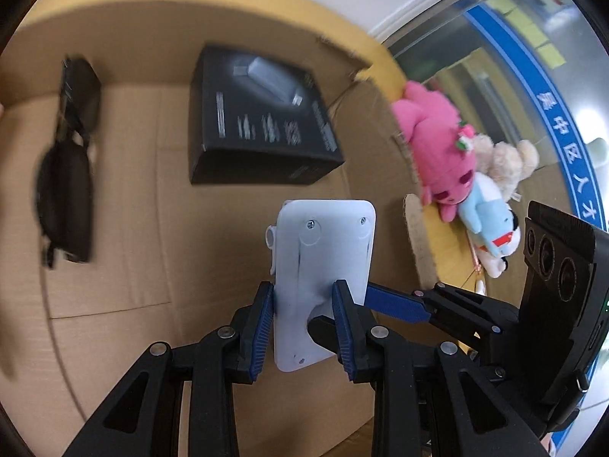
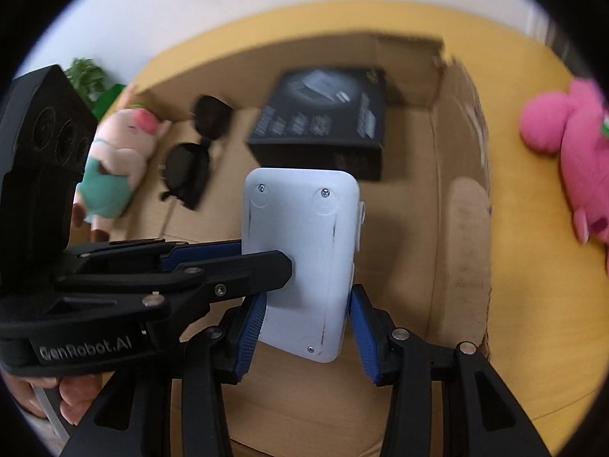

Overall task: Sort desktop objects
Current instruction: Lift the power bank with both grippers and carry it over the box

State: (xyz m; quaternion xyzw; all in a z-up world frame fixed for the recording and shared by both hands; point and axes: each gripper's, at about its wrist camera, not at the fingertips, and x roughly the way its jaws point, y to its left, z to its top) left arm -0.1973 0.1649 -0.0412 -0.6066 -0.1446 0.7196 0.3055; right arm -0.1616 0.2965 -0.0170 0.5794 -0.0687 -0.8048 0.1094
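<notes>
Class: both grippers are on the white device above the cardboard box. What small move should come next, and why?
Probably lower the white device straight down onto the cardboard box floor. The left gripper and right gripper both appear to clamp it, and the black box and sunglasses lie off to the side.

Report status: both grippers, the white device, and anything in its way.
Left gripper and right gripper both shut on white device, above cardboard box. Black box, sunglasses inside, clear of it.
</notes>
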